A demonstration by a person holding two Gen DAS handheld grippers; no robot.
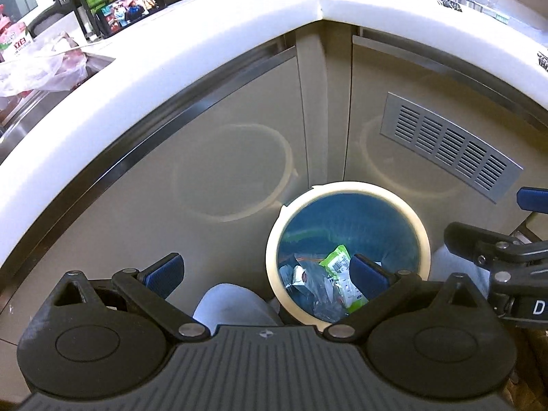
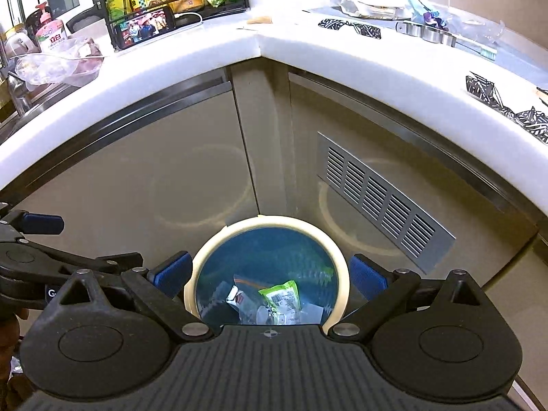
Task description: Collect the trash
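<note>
Two grippers, left gripper (image 1: 267, 270) and right gripper (image 2: 270, 275), jaws apart and empty, over the bin (image 2: 205, 257); remaining black wrappers (image 2: 493, 102) on surface at two o'clock, nearer the right.

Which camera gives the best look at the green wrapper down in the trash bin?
The right wrist view: the green wrapper lies unobstructed on the other trash in the bin, between the open right gripper fingers. In the left wrist view, the open left gripper's right finger overlaps the wrapper's edge.
</note>
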